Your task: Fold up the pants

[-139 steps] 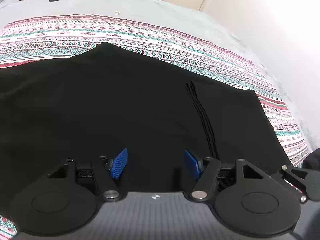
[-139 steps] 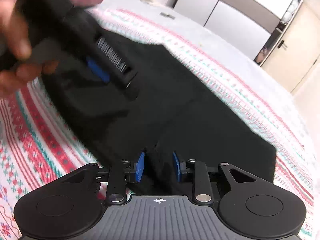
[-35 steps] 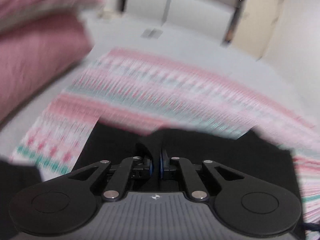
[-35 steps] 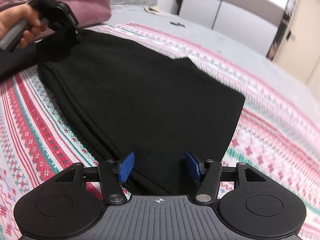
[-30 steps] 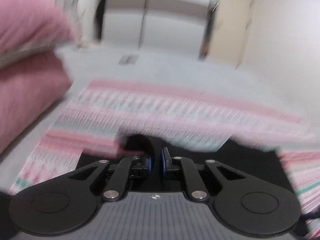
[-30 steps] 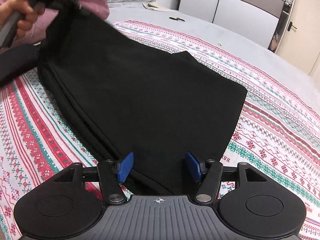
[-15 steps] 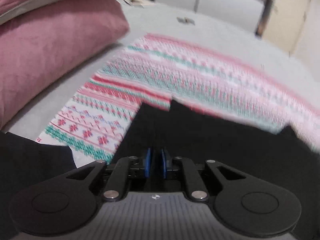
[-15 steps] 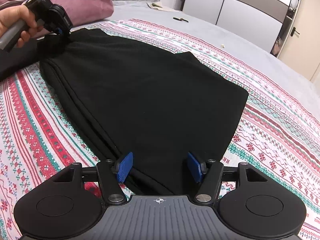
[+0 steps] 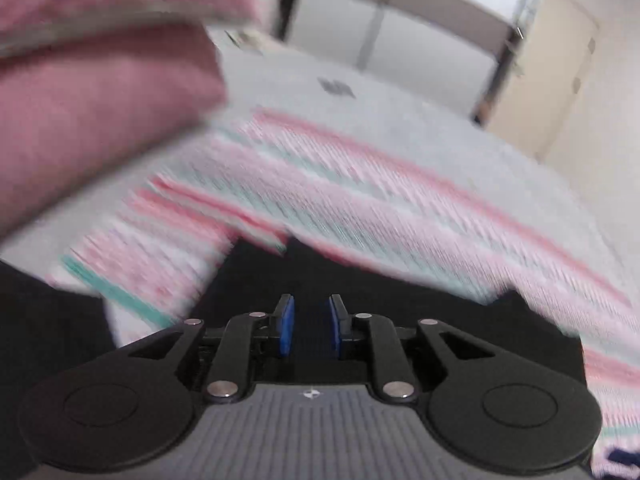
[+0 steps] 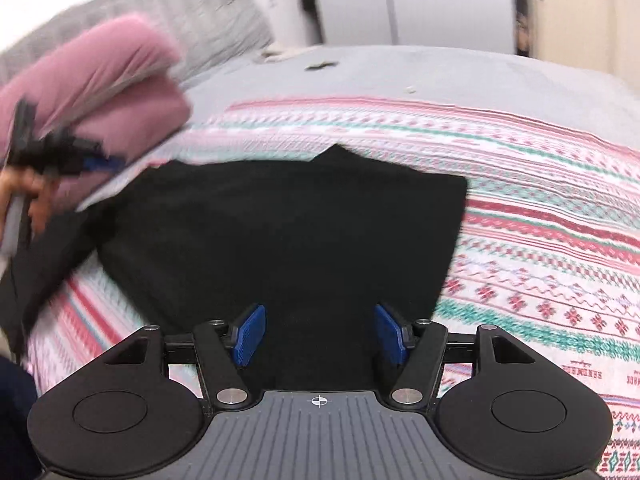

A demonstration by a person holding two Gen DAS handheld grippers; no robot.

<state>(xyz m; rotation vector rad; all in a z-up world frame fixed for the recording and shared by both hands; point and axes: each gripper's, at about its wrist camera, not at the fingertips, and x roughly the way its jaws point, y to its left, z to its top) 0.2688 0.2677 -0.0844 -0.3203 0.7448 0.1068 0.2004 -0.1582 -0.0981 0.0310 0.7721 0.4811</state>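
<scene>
The pants (image 10: 288,236) look soft and limp, a light-to-middling load for a gripper. That is a judgement from how flat they lie. Cloth like this will sag from any single pinch, so the sound holds are the doubled edges and corners, where several layers stack and the pads can bite through all of them at once. Lifting 2 corners together, 1 per gripper, should keep an edge straight. A hold in the middle of the panel would only raise a peak.

By the look of it they are black, matte, already folded into a broad slab with a straight right edge and a small peak at the far edge. They lie on a striped red, white and green blanket (image 10: 540,240), directly ahead of and beneath the right gripper's jaws, running away toward the pink pillow (image 10: 100,92).

The right gripper (image 10: 319,334) stands wide, its blue pads (image 10: 250,334) parted over the near edge of the cloth, pressing on nothing.

The left gripper (image 9: 309,330) is opening, with only a narrow gap so far. Black cloth lies between and just beyond its jaws, but the pads appear clear of it. In the right wrist view this gripper shows at the far left, blurred, held in the person's hand (image 10: 28,196), near the pillow and above the pants' far left corner.
</scene>
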